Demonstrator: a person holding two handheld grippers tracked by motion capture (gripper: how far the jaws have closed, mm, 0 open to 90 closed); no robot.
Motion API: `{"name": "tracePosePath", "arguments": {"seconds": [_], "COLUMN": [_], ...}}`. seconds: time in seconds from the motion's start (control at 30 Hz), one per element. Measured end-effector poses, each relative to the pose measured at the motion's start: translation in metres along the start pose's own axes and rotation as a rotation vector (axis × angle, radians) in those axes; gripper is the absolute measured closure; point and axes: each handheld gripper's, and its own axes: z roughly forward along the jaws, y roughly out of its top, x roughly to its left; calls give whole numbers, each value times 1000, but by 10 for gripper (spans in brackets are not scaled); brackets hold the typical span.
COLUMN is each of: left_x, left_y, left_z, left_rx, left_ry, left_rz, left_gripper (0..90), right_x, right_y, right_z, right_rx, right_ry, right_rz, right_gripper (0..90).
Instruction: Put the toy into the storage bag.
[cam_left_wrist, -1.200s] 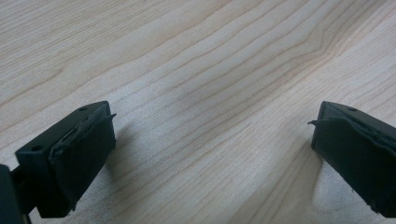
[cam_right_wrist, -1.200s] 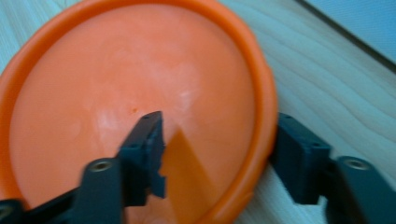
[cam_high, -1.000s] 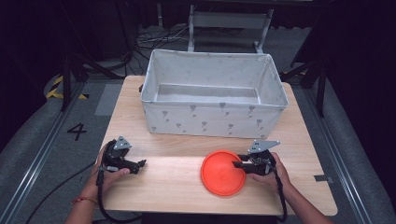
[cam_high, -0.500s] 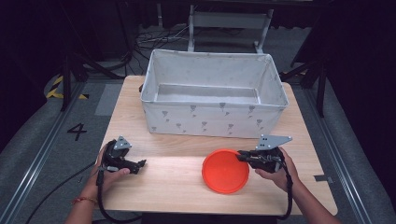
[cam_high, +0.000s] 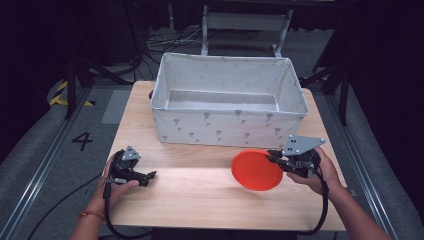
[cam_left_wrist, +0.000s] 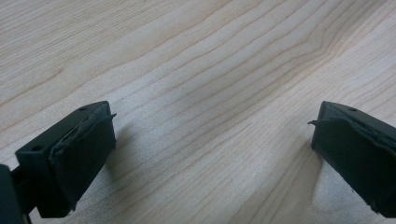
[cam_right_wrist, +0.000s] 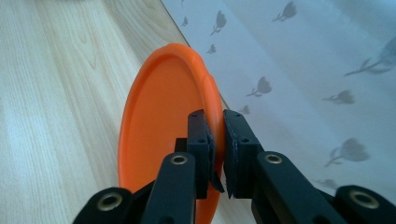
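An orange plate (cam_high: 256, 170) hangs tilted just above the wooden table (cam_high: 200, 200), right of centre, in front of the bin. My right gripper (cam_high: 274, 159) is shut on the plate's right rim; in the right gripper view the plate (cam_right_wrist: 163, 126) stands on edge between the two black fingers (cam_right_wrist: 201, 140), with the bin's patterned wall (cam_right_wrist: 303, 70) close on the right. My left gripper (cam_high: 150, 176) rests on the table at the left, open, its fingers (cam_left_wrist: 79, 149) wide apart over bare wood.
A large white fabric bin (cam_high: 227, 100) with a grey flower print stands at the back of the table, its inside bare. A metal frame (cam_high: 245, 25) and cables lie on the floor behind. Dark floor with rails surrounds the table.
The right gripper has lifted the orange plate off the table and carried it right, tilting it up toward the bin. The left gripper has stayed put.
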Motion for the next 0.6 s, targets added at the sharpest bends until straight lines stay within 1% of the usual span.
{"name": "tracePosePath", "arguments": {"seconds": [0.13,0.27,0.43,0.53,0.6], "left_x": [0,0,0,0,0], "left_y": [0,0,0,0,0], "left_z": [0,0,0,0,0], "left_rx": [1,-1,1,1,1], "left_ry": [0,1,1,0,0], "left_rz": [0,0,0,-1,-1], "left_gripper": [1,1,1,1,1], "right_x": [-2,-6,-10,-12,-13], "right_y": [8,15,28,37,40], "right_z": [-9,-14,-23,-31,-34], "right_rx": [-3,4,5,6,8], "right_ry": [5,11,26,9,5], "right_rz": [-44,-80,-111,-137,-142], "right_gripper": [822,822,822,821,822]}}
